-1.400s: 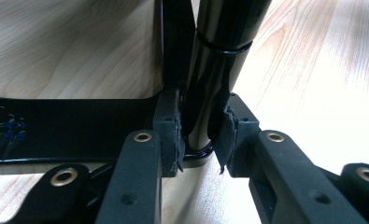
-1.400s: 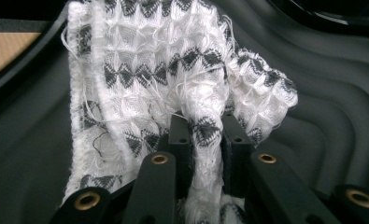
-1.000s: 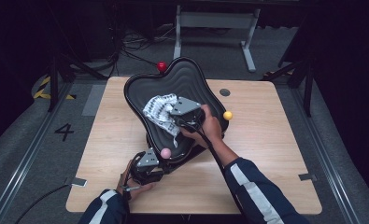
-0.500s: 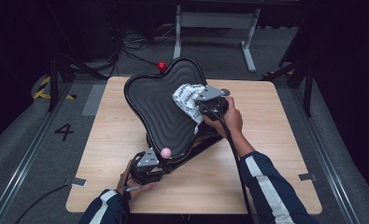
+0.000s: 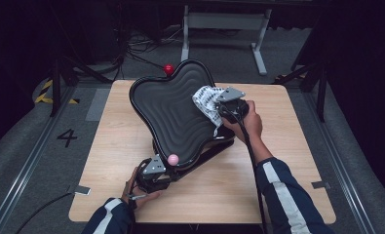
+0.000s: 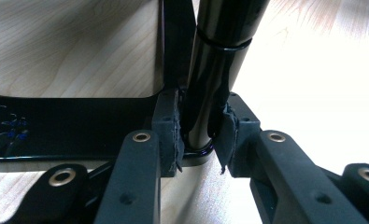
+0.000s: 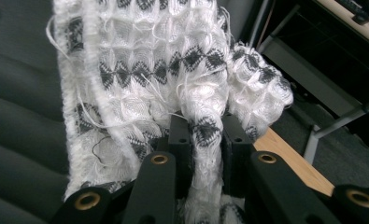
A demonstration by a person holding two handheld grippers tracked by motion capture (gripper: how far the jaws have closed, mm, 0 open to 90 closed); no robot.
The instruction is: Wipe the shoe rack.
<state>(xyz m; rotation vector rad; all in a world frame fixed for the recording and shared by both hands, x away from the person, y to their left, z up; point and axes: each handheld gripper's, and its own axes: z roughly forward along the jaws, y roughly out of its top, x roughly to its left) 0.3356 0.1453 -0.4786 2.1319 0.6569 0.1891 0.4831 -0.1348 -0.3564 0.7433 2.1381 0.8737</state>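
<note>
The right tool (image 7: 205,135) pinches a soft, limp cloth (image 7: 173,79), best bunched at a fold, while the left tool (image 6: 198,140) clamps the stiff, glossy stand post (image 6: 215,70).

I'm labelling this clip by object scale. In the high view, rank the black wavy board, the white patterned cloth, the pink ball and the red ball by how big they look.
1. Black wavy board, largest by far.
2. White patterned cloth.
3. Pink ball and red ball: too alike to rank, and the red one lies farther from the camera.
</note>
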